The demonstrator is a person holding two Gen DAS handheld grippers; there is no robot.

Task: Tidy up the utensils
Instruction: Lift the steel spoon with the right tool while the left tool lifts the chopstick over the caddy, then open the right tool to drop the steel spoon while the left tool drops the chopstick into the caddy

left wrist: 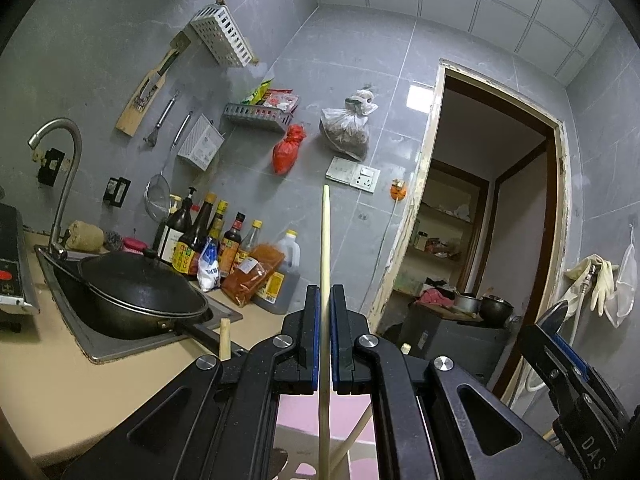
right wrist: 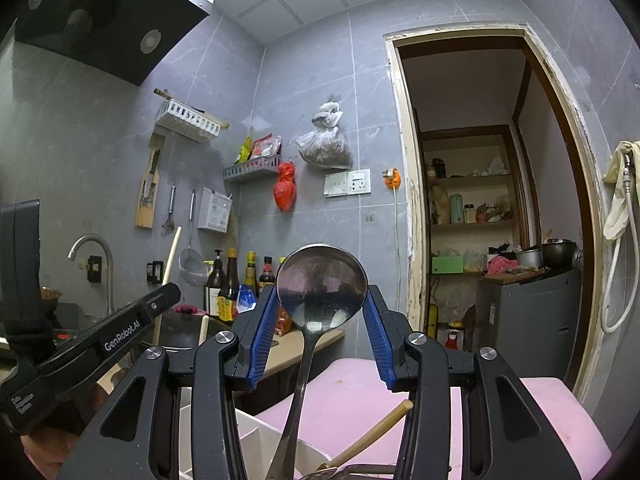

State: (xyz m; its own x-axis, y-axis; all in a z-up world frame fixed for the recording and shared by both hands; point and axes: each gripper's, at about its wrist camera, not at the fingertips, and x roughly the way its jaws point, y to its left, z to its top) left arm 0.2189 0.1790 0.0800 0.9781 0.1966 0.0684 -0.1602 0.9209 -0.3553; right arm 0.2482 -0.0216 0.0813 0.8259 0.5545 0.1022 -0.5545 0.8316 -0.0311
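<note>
My left gripper (left wrist: 325,294) is shut on a pale wooden chopstick (left wrist: 325,240) that stands upright between its blue pads, its tip reaching well above the fingers. A second chopstick (left wrist: 354,436) slants below it over a pink surface (left wrist: 296,412). In the right wrist view a metal ladle (right wrist: 322,284) stands upright, and my right gripper (right wrist: 322,294) is shut on the rim of its bowl from both sides. Its handle runs down beside a white utensil holder (right wrist: 256,436). A wooden handle (right wrist: 376,432) lies by it. The left gripper (right wrist: 120,332) shows at the left.
A black wok (left wrist: 140,292) sits in the sink under a curved faucet (left wrist: 60,184). Sauce bottles (left wrist: 216,240) and packets crowd the counter's back corner. Wall racks (left wrist: 224,36) and hung tools are above. An open doorway (right wrist: 480,200) to a pantry is at the right.
</note>
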